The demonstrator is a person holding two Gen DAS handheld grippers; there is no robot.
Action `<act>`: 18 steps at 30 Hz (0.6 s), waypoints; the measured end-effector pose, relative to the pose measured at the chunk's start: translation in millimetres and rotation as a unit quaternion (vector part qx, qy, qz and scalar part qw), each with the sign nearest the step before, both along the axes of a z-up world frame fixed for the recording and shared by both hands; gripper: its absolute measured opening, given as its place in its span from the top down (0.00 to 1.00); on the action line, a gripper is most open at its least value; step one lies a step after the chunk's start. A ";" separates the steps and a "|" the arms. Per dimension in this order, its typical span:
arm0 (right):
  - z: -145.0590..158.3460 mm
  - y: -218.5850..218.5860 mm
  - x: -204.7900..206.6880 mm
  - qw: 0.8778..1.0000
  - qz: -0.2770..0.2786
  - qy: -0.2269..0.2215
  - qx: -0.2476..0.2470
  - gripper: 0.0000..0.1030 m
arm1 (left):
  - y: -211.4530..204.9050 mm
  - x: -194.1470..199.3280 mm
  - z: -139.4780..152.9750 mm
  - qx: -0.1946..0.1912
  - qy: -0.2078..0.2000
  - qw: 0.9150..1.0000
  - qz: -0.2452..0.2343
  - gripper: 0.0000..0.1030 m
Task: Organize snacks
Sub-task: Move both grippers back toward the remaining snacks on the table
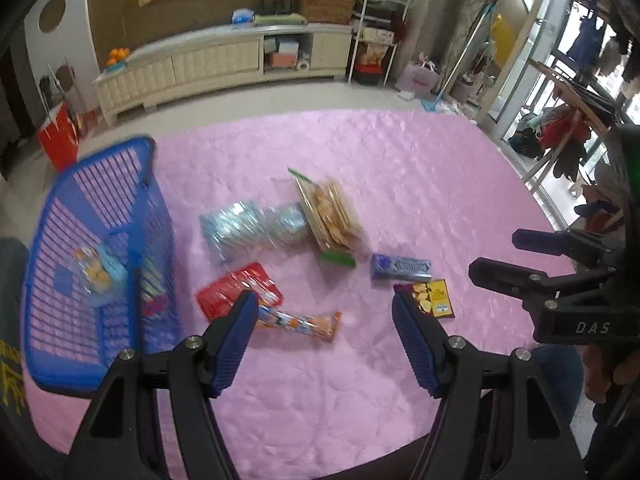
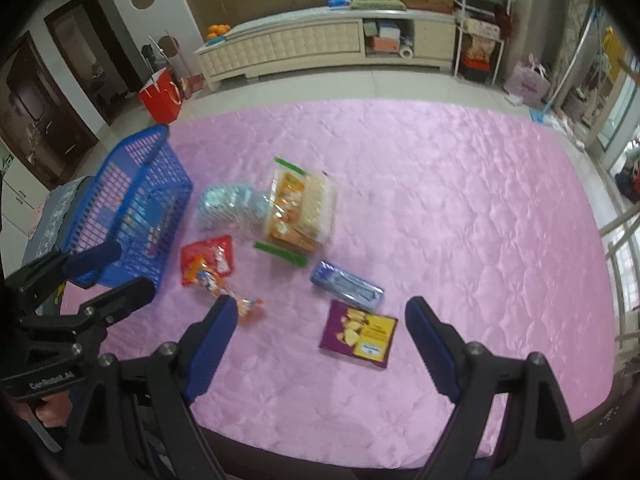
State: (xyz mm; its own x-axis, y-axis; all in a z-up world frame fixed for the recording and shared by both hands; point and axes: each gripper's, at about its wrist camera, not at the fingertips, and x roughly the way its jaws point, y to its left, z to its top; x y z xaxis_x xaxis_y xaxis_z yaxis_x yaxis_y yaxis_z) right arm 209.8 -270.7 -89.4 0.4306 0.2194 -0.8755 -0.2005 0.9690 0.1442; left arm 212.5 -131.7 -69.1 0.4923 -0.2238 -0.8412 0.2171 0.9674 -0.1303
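Note:
A blue slatted basket stands at the left of the pink cloth, with a clear bag of pale snacks inside. Loose on the cloth lie a silvery-blue bag, a cracker pack, a red packet, an orange stick packet, a blue bar and a purple-yellow packet. My left gripper hovers open above the orange packet. My right gripper hovers open near the purple packet. Both are empty.
The pink quilted cloth covers the table; its near edge runs just below my grippers. On the floor beyond are a red paper bag, a long cream cabinet and a metal shelf rack.

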 end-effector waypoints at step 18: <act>-78.7 -14.1 28.6 0.998 0.030 0.054 0.010 0.14 | 0.1 35.0 -94.9 -0.013 0.107 0.989 0.106 0.35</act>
